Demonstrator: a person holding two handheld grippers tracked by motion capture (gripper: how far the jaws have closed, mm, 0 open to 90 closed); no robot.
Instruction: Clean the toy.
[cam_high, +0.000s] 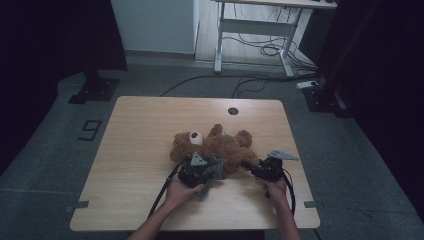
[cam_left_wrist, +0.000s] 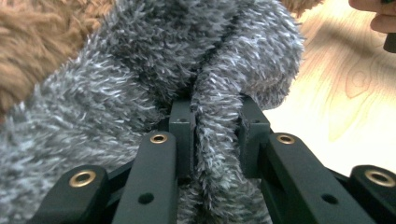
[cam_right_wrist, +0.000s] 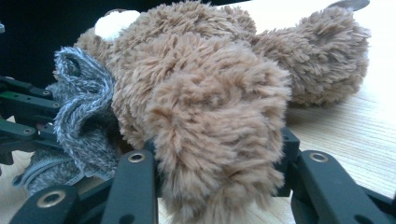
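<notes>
A brown teddy bear (cam_high: 215, 145) lies on its back in the middle of the wooden table (cam_high: 140, 130), head toward the left. A fuzzy grey knit garment (cam_left_wrist: 154, 70) is bunched at the bear's near side (cam_high: 216, 169). My left gripper (cam_high: 199, 172) is shut on a fold of this grey garment, the fabric pinched between both pads (cam_left_wrist: 183, 128). My right gripper (cam_high: 251, 167) is shut on one brown plush limb of the bear (cam_right_wrist: 219, 135), which bulges between the jaws. In the right gripper view the grey garment (cam_right_wrist: 81, 107) shows at the left, beside the other gripper.
The table has a round cable hole (cam_high: 233, 110) near its far edge. Beyond it stand a white desk frame (cam_high: 260, 30) and loose cables (cam_high: 250, 80) on the grey floor. Light wood shows to the right of the bear (cam_right_wrist: 345, 126).
</notes>
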